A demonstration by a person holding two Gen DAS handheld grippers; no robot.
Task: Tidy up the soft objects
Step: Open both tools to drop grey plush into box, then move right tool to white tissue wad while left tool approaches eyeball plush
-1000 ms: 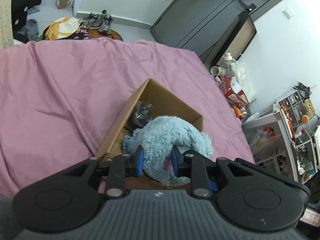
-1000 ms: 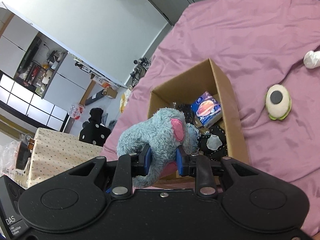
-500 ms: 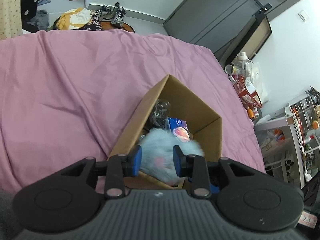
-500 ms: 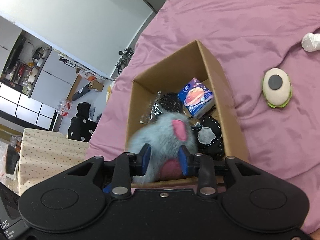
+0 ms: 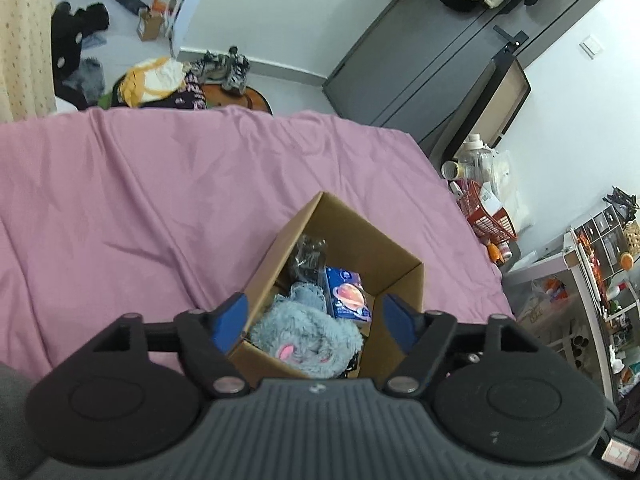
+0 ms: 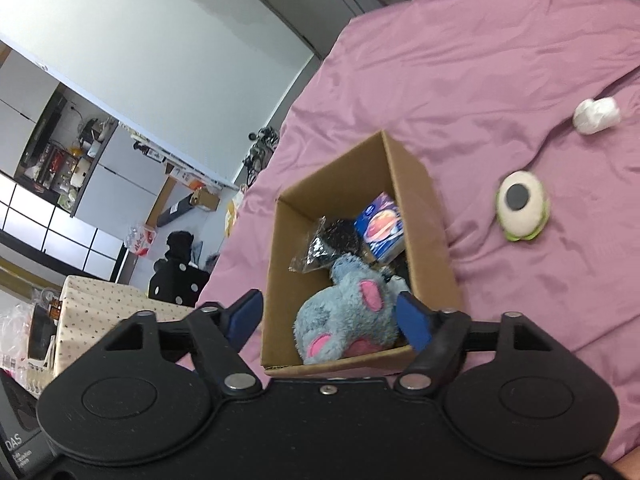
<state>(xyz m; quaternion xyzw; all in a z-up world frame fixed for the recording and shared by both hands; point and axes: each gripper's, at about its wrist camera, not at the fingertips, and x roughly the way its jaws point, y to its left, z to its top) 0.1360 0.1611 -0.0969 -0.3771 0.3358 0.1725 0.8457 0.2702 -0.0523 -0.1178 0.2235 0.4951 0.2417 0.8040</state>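
Left wrist view: my left gripper (image 5: 314, 320) is spread wide over the box (image 5: 400, 276), gripping nothing. The plush (image 5: 306, 334) lies inside the box. Right gripper (image 6: 330, 316) is spread apart too, and right of the box sits an eyeball toy (image 6: 522, 205).

Blue plush toy (image 6: 352, 320): shaggy matt pile, smoother pink patches. Cardboard box (image 6: 432, 220): plain brown, matt, raw cut edges. Bed sheet (image 6: 480, 80): pink cloth, matt, creased. Small blue carton (image 5: 346, 294): printed, slightly glossy. Black item in clear film (image 6: 320, 248): film shiny, crinkled. Eyeball toy (image 6: 522, 210): soft matt fabric. Left gripper (image 5: 316, 316) and right gripper (image 6: 330, 314): black matt plastic, blue pads, bright metal pins.
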